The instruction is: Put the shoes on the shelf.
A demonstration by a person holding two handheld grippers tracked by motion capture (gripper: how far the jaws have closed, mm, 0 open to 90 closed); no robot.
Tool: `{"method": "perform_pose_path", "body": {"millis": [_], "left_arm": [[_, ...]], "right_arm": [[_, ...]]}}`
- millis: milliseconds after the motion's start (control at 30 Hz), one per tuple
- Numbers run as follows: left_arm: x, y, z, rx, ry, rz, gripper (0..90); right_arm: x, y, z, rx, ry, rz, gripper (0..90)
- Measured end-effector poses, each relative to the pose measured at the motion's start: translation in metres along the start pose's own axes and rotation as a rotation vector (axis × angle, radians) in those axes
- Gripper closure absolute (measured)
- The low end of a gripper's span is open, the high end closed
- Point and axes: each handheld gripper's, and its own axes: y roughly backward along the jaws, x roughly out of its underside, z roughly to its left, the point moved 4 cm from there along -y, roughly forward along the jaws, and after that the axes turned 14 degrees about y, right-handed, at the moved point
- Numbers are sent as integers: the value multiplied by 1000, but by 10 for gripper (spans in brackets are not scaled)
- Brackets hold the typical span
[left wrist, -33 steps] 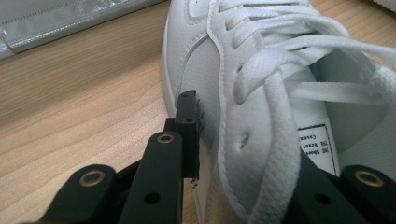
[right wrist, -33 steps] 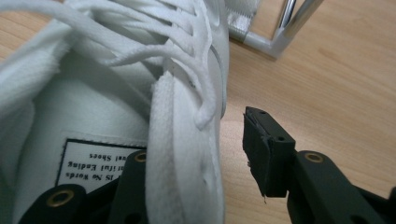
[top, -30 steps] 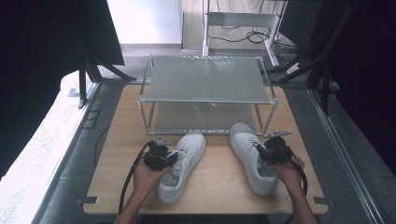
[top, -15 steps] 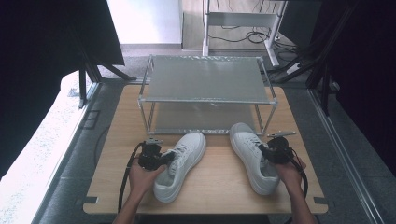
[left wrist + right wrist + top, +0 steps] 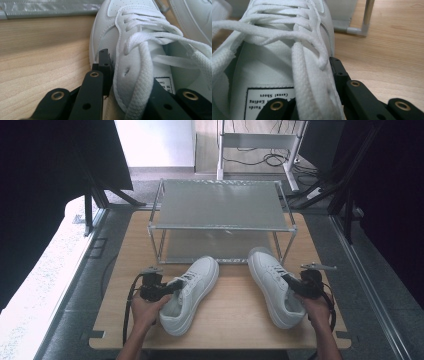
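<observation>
On the table (image 5: pixel 235 315), each gripper (image 5: pixel 176 287) (image 5: pixel 290 281) has clamped its shoe's (image 5: pixel 192 292) (image 5: pixel 272 287) collar.

In my left gripper view the second white lace-up sneaker (image 5: pixel 192 17) is cut off at the right edge. My inner black jaws sit hidden inside the shoe collars. The printed white tongue label (image 5: pixel 270 100) runs off the frame bottom, partly unreadable.

On the table (image 5: pixel 125 270), 2 shoes lie side by side before the rack (image 5: pixel 220 205): the left shoe (image 5: pixel 192 292) nearer the left edge, the right shoe (image 5: pixel 272 287) toward the right.
</observation>
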Motion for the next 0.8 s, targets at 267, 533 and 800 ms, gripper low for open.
{"method": "perform_pose_path", "body": {"millis": [267,533,800], "left_arm": [[-7,21,0,101,36,-74,832],[-12,42,1,196,69,-134,833],[-12,54,3,247,68,-197,833]], "right_arm": [[4,15,-3,-67,-52,-105,873],[-1,28,-1,-132,-90,-205,873],[-4,36,0,-146,-94,-263,874]]}}
